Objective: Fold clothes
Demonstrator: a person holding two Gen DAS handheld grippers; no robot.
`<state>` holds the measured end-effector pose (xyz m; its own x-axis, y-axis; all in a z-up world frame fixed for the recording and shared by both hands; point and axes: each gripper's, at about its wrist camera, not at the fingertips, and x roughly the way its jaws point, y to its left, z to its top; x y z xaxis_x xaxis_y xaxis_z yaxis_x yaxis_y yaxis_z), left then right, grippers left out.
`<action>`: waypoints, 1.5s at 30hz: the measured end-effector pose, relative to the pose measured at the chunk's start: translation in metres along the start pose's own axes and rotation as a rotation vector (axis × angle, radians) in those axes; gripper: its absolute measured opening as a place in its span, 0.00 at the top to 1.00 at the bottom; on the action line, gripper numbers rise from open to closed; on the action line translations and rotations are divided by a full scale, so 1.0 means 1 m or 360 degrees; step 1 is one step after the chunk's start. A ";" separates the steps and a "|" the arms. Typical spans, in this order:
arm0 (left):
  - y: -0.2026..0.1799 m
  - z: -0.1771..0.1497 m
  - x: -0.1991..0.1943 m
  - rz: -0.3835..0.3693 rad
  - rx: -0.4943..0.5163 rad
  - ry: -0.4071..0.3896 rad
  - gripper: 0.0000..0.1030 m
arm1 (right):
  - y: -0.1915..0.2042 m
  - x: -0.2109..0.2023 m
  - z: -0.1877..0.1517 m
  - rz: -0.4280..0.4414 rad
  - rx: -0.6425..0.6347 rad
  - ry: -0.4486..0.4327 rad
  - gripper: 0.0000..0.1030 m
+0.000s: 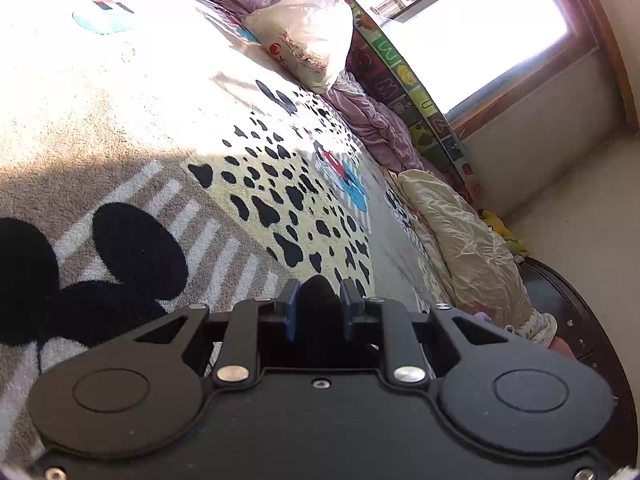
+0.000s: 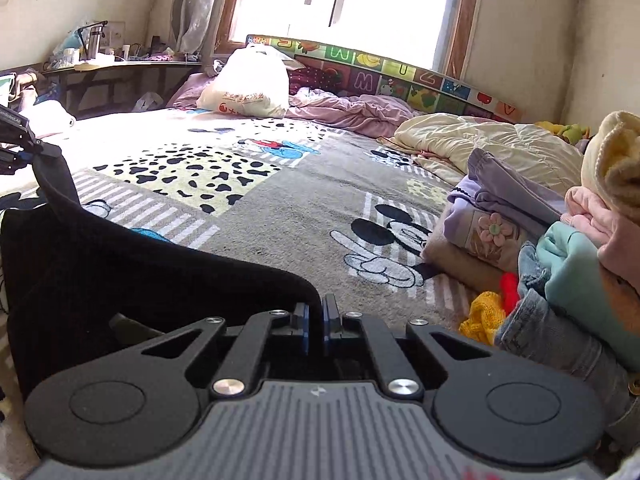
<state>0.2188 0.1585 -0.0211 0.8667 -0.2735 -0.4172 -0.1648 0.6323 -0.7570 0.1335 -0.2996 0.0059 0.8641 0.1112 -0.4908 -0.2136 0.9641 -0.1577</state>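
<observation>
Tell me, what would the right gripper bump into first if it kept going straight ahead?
Probably the cartoon-print blanket on the bed. The right gripper points slightly downward over open blanket, left of the pile of clothes. Depth is hard to judge.

Right claw (image 2: 316, 312) is clamped nearly closed; left claw (image 1: 319, 300) stands partly parted, both tilted downward.

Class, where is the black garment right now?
Right wrist view: the black garment hangs lower left, over the cartoon blanket, between the right gripper and left gripper.

Black garment (image 2: 120, 272); grey cartoon-mouse blanket (image 2: 304, 208), black-spotted yellow patch (image 2: 192, 168); lilac quilt (image 2: 352, 110).
</observation>
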 end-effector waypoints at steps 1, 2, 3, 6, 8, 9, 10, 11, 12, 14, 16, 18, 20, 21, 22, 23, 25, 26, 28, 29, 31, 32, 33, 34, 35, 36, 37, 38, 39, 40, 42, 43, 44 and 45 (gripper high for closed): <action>-0.001 -0.001 0.000 -0.0004 0.0004 -0.0001 0.39 | -0.007 0.016 0.007 -0.0063 0.0058 0.0045 0.92; -0.002 -0.005 -0.004 -0.0034 0.0053 -0.0011 0.39 | -0.013 0.031 0.015 -0.0127 0.0115 0.0090 0.69; -0.003 -0.010 -0.009 -0.0043 0.0113 -0.0017 0.39 | -0.017 0.040 0.018 -0.0191 0.0167 0.0123 0.41; 0.012 -0.028 -0.027 0.0063 0.0185 -0.0011 0.39 | -0.025 0.039 0.013 -0.0171 0.0306 0.0075 0.30; 0.025 -0.038 -0.039 0.0140 0.0193 0.0002 0.39 | -0.025 0.034 -0.001 -0.0182 0.0327 0.0099 0.30; 0.030 -0.040 -0.044 0.0179 0.0188 0.0011 0.39 | -0.025 0.030 -0.009 -0.0184 0.0342 0.0118 0.30; 0.036 -0.043 -0.049 0.0218 0.0182 0.0021 0.39 | -0.027 0.023 -0.022 -0.0177 0.0410 0.0140 0.30; 0.040 -0.043 -0.053 0.0236 0.0172 0.0025 0.39 | -0.029 0.015 -0.034 -0.0170 0.0478 0.0163 0.30; 0.042 -0.041 -0.058 0.0232 0.0162 0.0021 0.39 | -0.031 0.009 -0.044 -0.0157 0.0550 0.0184 0.30; 0.043 -0.041 -0.067 0.0231 0.0152 0.0026 0.39 | -0.036 -0.013 -0.069 -0.0116 0.0773 0.0222 0.30; 0.045 -0.045 -0.071 0.0243 0.0153 0.0047 0.39 | -0.037 -0.033 -0.091 -0.0069 0.0961 0.0247 0.29; 0.047 -0.051 -0.074 0.0254 0.0157 0.0072 0.38 | -0.033 -0.052 -0.108 0.0000 0.1095 0.0259 0.29; 0.045 -0.058 -0.075 0.0261 0.0215 0.0065 0.38 | -0.027 -0.069 -0.122 0.0077 0.1195 0.0263 0.29; 0.043 -0.060 -0.075 0.0270 0.0244 0.0061 0.38 | -0.022 -0.074 -0.124 0.0116 0.1199 0.0273 0.29; 0.041 -0.063 -0.076 0.0281 0.0271 0.0058 0.38 | -0.017 -0.078 -0.125 0.0155 0.1201 0.0283 0.29; 0.039 -0.065 -0.075 0.0285 0.0299 0.0053 0.38 | -0.011 -0.080 -0.125 0.0191 0.1189 0.0296 0.30; 0.036 -0.071 -0.073 0.0281 0.0354 0.0045 0.39 | 0.000 -0.078 -0.124 0.0174 0.1128 0.0318 0.33; 0.034 -0.074 -0.072 0.0285 0.0383 0.0041 0.43 | 0.005 -0.076 -0.124 0.0157 0.1092 0.0322 0.34; 0.032 -0.078 -0.067 0.0291 0.0439 0.0083 0.72 | 0.011 -0.073 -0.122 0.0148 0.1063 0.0319 0.36; 0.032 -0.081 -0.065 0.0291 0.0442 0.0108 0.84 | 0.010 -0.072 -0.120 0.0164 0.1077 0.0319 0.46; 0.032 -0.082 -0.066 0.0289 0.0441 0.0104 0.88 | 0.005 -0.067 -0.119 0.0206 0.1134 0.0316 0.77; 0.030 -0.082 -0.069 0.0288 0.0426 0.0094 0.90 | 0.002 -0.063 -0.120 0.0228 0.1184 0.0306 0.88; 0.029 -0.080 -0.074 0.0278 0.0394 0.0082 0.91 | 0.000 -0.059 -0.121 0.0237 0.1215 0.0294 0.89; 0.026 -0.079 -0.085 0.0252 0.0361 0.0064 0.91 | -0.004 -0.057 -0.119 0.0240 0.1240 0.0278 0.90; 0.023 -0.077 -0.098 0.0221 0.0329 0.0044 0.91 | -0.008 -0.054 -0.117 0.0244 0.1265 0.0262 0.90; 0.019 -0.076 -0.111 0.0191 0.0297 0.0023 0.91 | -0.013 -0.057 -0.111 0.0248 0.1293 0.0204 0.90; 0.016 -0.075 -0.124 0.0160 0.0265 0.0003 0.91 | -0.017 -0.062 -0.105 0.0248 0.1302 0.0151 0.90; 0.015 -0.075 -0.134 0.0154 0.0249 -0.0009 0.91 | -0.023 -0.071 -0.094 0.0246 0.1304 0.0071 0.90; 0.016 -0.079 -0.143 0.0174 0.0244 -0.0011 0.91 | -0.028 -0.076 -0.085 0.0249 0.1297 0.0015 0.90; 0.021 -0.084 -0.143 0.0217 0.0247 0.0036 0.91 | -0.033 -0.080 -0.077 0.0247 0.1277 -0.0017 0.90; 0.032 -0.093 -0.136 0.0305 0.0245 0.0164 0.90 | -0.041 -0.079 -0.066 0.0218 0.1213 0.0004 0.90; 0.037 -0.095 -0.131 0.0343 0.0237 0.0234 0.90 | -0.046 -0.070 -0.066 0.0215 0.1189 0.0083 0.90; 0.039 -0.095 -0.130 0.0345 0.0216 0.0241 0.86 | -0.049 -0.057 -0.072 0.0222 0.1214 0.0210 0.85; 0.039 -0.094 -0.132 0.0336 0.0190 0.0229 0.70 | -0.052 -0.044 -0.079 0.0229 0.1239 0.0335 0.78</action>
<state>0.0542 0.1514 -0.0429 0.7420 -0.2215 -0.6328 -0.2702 0.7650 -0.5846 0.0709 -0.3741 -0.0323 0.7321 0.2735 -0.6239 0.1287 0.8438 0.5210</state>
